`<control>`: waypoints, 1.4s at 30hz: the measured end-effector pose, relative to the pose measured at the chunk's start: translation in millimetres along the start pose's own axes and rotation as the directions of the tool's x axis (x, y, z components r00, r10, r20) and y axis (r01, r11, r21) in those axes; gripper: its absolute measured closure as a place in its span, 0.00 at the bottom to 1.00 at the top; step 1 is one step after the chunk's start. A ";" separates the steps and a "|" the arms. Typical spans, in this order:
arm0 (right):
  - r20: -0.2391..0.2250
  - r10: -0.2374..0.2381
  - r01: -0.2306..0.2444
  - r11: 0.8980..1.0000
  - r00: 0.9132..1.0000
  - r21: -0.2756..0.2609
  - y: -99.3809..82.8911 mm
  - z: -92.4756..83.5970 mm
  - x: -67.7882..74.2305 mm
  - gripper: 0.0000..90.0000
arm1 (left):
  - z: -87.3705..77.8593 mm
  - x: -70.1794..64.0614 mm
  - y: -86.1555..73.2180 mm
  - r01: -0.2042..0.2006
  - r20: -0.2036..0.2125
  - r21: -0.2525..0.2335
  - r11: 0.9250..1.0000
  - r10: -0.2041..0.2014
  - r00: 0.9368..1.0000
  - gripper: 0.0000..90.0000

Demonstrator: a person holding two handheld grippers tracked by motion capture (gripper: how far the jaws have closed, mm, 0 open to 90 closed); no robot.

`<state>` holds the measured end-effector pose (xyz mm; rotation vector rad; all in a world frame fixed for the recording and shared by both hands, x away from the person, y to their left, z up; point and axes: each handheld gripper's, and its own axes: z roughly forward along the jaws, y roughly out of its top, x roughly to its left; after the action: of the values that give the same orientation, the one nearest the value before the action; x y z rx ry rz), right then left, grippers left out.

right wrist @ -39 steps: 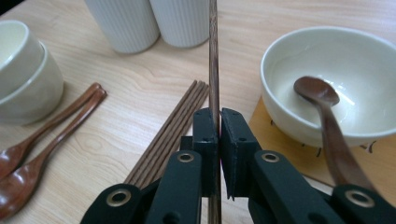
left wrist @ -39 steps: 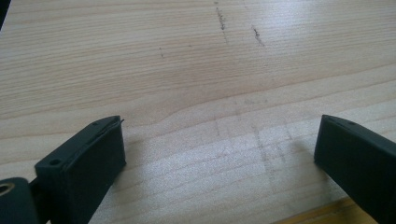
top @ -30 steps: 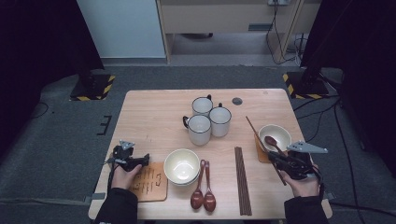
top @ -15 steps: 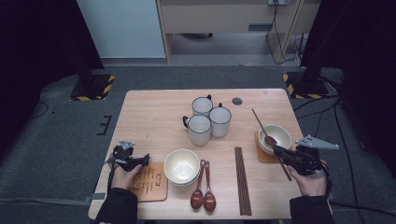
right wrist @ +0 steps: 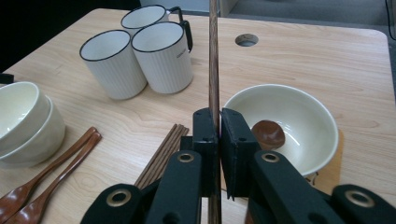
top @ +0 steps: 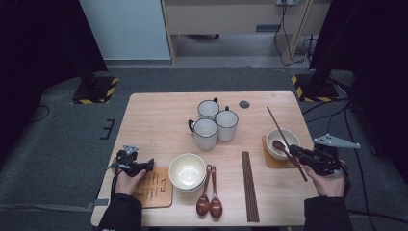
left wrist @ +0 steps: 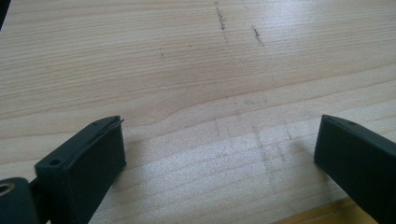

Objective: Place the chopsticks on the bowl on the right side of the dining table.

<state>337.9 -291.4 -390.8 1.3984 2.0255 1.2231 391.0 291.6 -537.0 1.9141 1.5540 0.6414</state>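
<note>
At the right edge of the wooden table [top: 159,115], the right gripper [right wrist: 218,140] was clamped shut on a single dark chopstick [right wrist: 214,60], which ran up between its jaws and slanted over a white bowl [right wrist: 303,122] holding a brown spoon [right wrist: 267,134]. The bowl sat on a coaster [top: 269,161]. The left gripper [top: 137,166] rested near the table's left front corner, jaws wide apart over bare wood, holding nothing.

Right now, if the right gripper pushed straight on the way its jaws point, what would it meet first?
Probably the white bowl holding a spoon, just ahead of the right gripper, which is shut on a chopstick. The mugs lie farther on; depth is uncertain.
</note>
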 end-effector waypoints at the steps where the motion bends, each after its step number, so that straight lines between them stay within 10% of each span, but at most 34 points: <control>1: 0.000 -0.001 0.001 1.000 1.000 0.004 0.1 0.0 -1.9 0.94 | 0.0 0.0 0.0 0.000 0.000 0.000 1.000 0.000 1.000 0.01; 42: 0.022 0.003 -0.004 0.998 1.000 0.062 11.5 32.4 -60.4 0.94 | 0.0 0.0 0.0 0.000 0.000 0.000 1.000 0.000 1.000 0.01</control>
<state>393.2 -329.8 -408.1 1.4379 2.0640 1.1503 391.0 291.6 -537.0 1.9141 1.5540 0.6415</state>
